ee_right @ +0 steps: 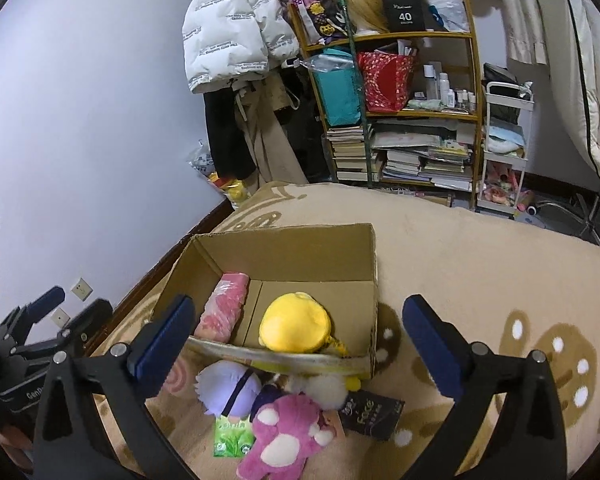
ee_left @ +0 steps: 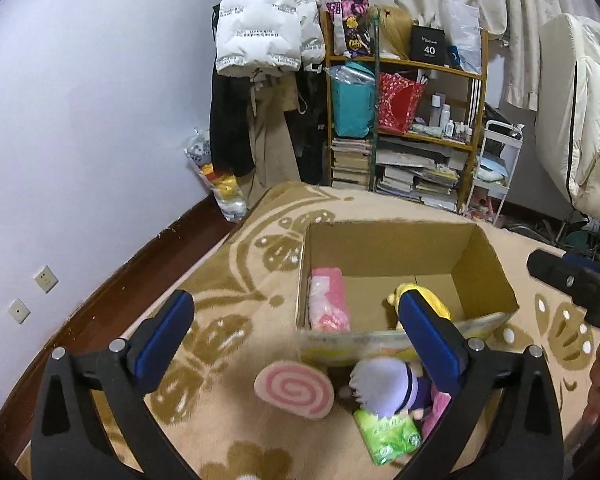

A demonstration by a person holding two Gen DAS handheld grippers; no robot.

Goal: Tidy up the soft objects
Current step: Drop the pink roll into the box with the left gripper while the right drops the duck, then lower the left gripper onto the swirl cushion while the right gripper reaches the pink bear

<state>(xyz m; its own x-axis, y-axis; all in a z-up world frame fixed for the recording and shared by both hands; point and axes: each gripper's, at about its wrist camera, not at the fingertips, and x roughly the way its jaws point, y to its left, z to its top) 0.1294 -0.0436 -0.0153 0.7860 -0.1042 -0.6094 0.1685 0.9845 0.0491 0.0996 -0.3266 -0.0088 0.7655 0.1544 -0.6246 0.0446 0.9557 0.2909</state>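
Cardboard box (ee_right: 284,256) sits open on the patterned beige carpet (ee_right: 480,272); everything below placed w/ ref to the box.

Inside box: pink wrapped pack (ee_right: 224,312) lying along the left wall, long and flat, clear film over pink. Yellow plush (ee_right: 296,326) at the near wall, round head up, a braided yellow strand hanging over the near rim. Rest of the box floor is bare cardboard.

Outside, just in front of the near wall, a heap of soft things: lavender-haired plush doll (ee_right: 226,390) w/ dark band across the head, touching the box's near flap. Pink fuzzy bear plush (ee_right: 284,434) beside the doll, face up, white muzzle. Green tissue pack (ee_right: 232,440) flat on the carpet, partly under doll and bear. White fluffy ball (ee_right: 324,390) up against the near wall. Black pack (ee_right: 374,416) w/ pale lettering, front-right of the near wall. Pink-swirl roll cushion (ee_left: 294,390) front-left of the near wall, standing on edge, spiral face toward the left cam.

Left gripper (ee_left: 300,344): jaws wide apart, holding nothing, above the heap in front of the box; swirl cushion and doll lie between its fingers in view, apart from the pads. Right gripper (ee_right: 304,348): jaws also wide apart, nothing held, over the near wall; yellow plush, doll and bear sit between the fingers in view, no contact.

Behind the box, well apart: wooden shelf (ee_right: 400,92) of books and bags.
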